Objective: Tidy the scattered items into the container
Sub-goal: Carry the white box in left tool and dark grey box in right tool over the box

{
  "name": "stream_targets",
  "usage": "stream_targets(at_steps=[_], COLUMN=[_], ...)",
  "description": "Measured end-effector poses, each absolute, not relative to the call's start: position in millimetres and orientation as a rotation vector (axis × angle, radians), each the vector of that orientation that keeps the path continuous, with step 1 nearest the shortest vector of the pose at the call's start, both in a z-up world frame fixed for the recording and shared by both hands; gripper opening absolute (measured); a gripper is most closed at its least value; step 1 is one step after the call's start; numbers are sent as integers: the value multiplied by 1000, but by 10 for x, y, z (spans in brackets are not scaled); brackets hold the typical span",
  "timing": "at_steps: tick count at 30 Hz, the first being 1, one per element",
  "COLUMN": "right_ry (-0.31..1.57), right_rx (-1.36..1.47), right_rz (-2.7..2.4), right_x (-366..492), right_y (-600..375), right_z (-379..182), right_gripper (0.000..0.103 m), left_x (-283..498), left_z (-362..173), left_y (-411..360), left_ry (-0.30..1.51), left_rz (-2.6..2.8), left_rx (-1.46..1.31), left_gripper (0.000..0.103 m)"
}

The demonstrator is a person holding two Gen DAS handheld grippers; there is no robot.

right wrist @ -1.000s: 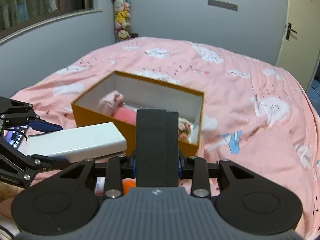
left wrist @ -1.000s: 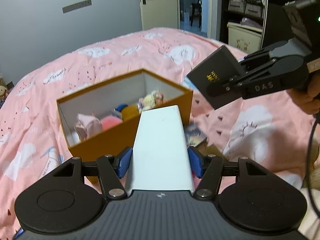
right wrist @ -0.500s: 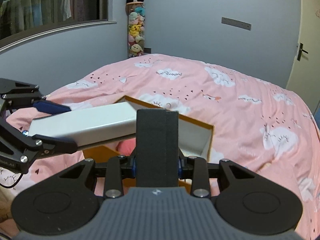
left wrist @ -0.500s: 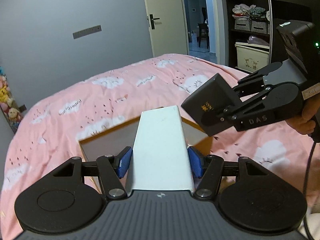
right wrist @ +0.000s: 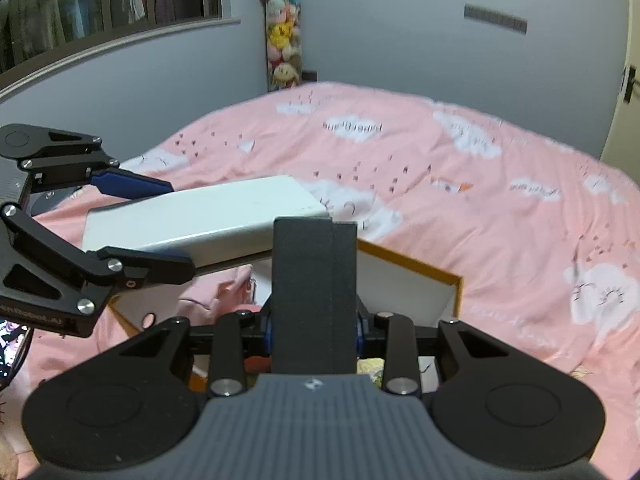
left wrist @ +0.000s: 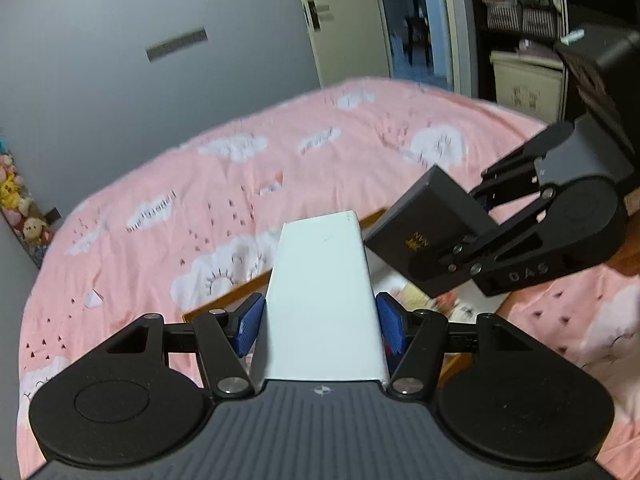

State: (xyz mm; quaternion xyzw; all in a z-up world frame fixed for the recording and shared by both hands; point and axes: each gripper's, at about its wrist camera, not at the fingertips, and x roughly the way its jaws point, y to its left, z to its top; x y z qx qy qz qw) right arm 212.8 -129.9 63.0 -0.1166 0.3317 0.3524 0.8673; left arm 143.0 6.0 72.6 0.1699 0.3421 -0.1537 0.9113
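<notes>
Pink cloud-print bed (right wrist: 460, 184) w/ orange box (right wrist: 448, 280) on it

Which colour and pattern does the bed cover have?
The bed cover is pink with white clouds and small dark marks; the right wrist view shows it best.

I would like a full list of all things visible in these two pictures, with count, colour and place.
white box: 1, white, held over the container
black box: 1, black, held over the container
container: 1, orange outside, white inside, on the bed
soft items: several, mostly pink, inside the container
bedcover: 1, pink with white clouds, under everything
plush toys: several, mixed colours, hanging in the corner
door: 1, cream, far wall
left gripper: 1, black, blue pads, shut on white box
right gripper: 1, black, shut on black box
</notes>
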Motion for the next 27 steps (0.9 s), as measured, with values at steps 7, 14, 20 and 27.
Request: stream_targets(at_steps=[7, 14, 20, 27], right_ry=[787, 841, 875, 874], right_rx=[-317, -346, -351, -348], right_rz=[713, 718, 737, 759], right_x=[2498, 2672, 2773, 2814], right_y=[-1123, -1033, -936, -857], right_z=[307, 76, -65, -100], right_gripper=[37, 37, 37, 37], left_x=[1934, 2246, 2447, 2573], left_z=[387, 224, 110, -55], left_y=[48, 56, 54, 164], left_ry=[873, 973, 1049, 1130], left_rz=[-359, -430, -464, -481], left_rx=[453, 545, 648, 671], left_gripper=[71, 71, 71, 71])
